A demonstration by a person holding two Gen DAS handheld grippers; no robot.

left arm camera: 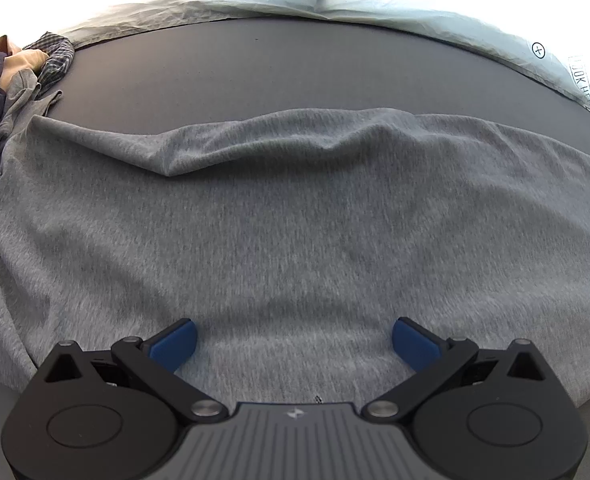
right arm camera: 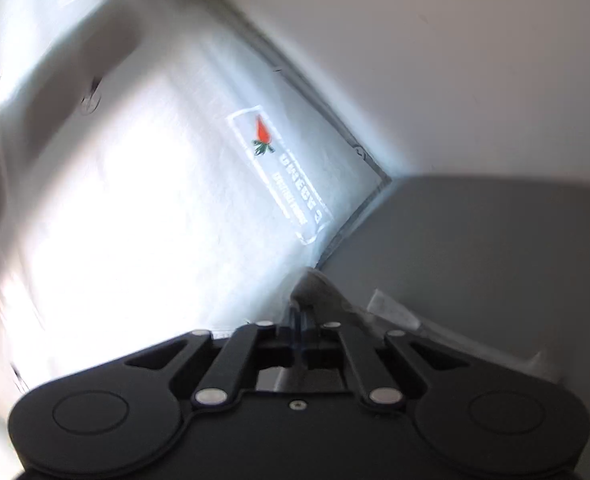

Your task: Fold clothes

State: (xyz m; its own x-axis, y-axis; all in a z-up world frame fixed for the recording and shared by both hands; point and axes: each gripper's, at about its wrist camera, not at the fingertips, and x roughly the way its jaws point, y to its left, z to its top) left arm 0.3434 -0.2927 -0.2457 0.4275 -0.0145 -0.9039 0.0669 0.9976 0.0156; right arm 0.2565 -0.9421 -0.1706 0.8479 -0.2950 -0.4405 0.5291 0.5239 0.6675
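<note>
A grey knit shirt (left arm camera: 295, 216) lies spread across the dark table (left arm camera: 295, 72), with a raised fold along its far edge. My left gripper (left arm camera: 294, 340) is open, its blue fingertips (left arm camera: 175, 344) wide apart just above the shirt's near part, holding nothing. In the right wrist view my right gripper (right arm camera: 305, 312) is shut on a bunched edge of the grey shirt (right arm camera: 315, 284), lifted off the table; a white label (right arm camera: 393, 308) hangs beside it. The view is tilted and blurred.
A pile of other clothes (left arm camera: 11, 76), checked, tan and navy, sits at the table's far left. A white plastic sheet (left arm camera: 415, 4) with printing hangs behind the table; it also shows in the right wrist view (right arm camera: 175, 184). A table corner (right arm camera: 475, 240) shows at right.
</note>
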